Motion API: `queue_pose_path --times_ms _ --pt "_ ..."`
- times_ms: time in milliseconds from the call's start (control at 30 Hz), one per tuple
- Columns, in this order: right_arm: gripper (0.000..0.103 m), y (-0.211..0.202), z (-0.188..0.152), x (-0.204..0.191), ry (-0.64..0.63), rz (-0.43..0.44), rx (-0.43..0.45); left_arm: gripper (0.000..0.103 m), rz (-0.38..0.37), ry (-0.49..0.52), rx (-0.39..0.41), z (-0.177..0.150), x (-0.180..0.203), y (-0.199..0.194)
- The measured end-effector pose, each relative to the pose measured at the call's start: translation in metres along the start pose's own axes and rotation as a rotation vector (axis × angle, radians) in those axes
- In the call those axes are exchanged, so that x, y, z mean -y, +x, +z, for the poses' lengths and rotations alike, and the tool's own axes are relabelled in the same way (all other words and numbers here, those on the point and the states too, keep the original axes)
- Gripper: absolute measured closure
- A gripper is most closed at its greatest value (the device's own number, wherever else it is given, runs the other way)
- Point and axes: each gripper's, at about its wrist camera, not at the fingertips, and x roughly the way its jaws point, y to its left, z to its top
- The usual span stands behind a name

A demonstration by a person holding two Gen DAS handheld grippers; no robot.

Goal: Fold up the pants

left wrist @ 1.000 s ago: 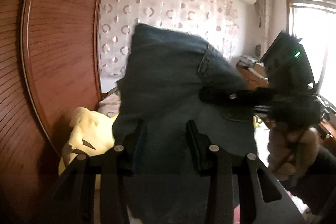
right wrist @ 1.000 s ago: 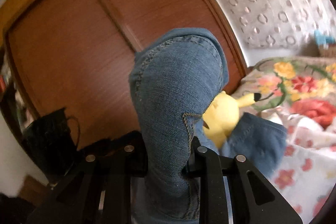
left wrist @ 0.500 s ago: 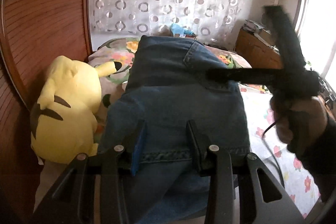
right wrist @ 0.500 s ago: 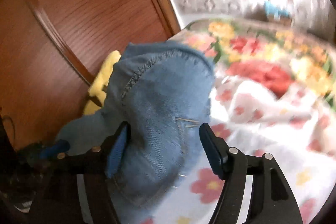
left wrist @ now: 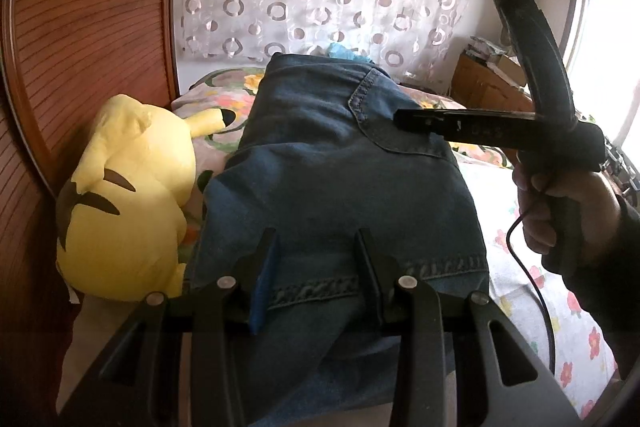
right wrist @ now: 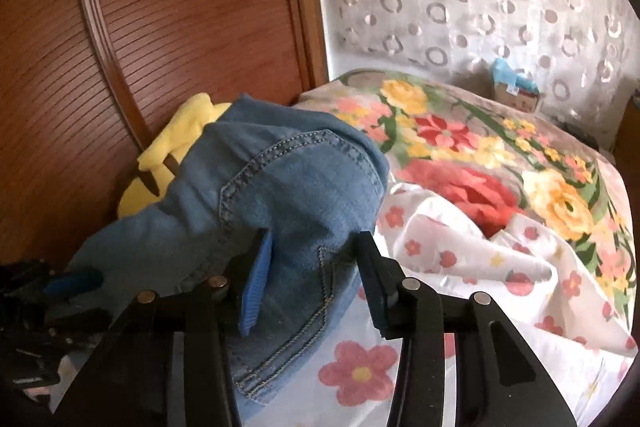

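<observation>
pants (left wrist: 332,179) lowered onto bed (right wrist: 460,267) | denim, folded, stitched seams

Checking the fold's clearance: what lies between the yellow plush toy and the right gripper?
The folded jeans fill that stretch between the plush toy and the right gripper, seen from the left wrist.

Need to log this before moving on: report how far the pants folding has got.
Done: the blue denim jeans lie doubled over on the floral bedsheet, beside the yellow plush toy.
In hand: the left hand-held gripper straddles the hem; the right hand-held gripper has just been closing around denim, its grip unclear.
Left: release and tidy.
</observation>
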Motion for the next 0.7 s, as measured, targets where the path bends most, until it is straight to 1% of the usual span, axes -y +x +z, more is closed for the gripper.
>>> queue_pose_path --times_ms 133,233,400,500,700 --pt "0.060 -0.015 -0.004 0.000 0.029 0.008 0.011 0.066 0.022 0.009 -0.001 0.000 0.001 -0.004" --pt "0.060 -0.039 -0.008 -0.011 0.011 0.006 0.046 0.066 0.009 -0.005 0.012 0.002 0.002 -0.016" --pt "0.060 -0.093 -0.019 -0.025 0.005 0.032 0.124 0.065 0.025 0.036 0.050 0.003 0.022 -0.043" --pt "0.060 -0.119 -0.026 -0.028 0.015 0.044 0.150 0.066 0.022 0.052 0.066 0.005 0.034 -0.058" --pt "0.060 -0.175 -0.046 -0.037 0.008 0.010 0.207 0.065 0.013 0.095 0.101 0.001 0.062 -0.090"
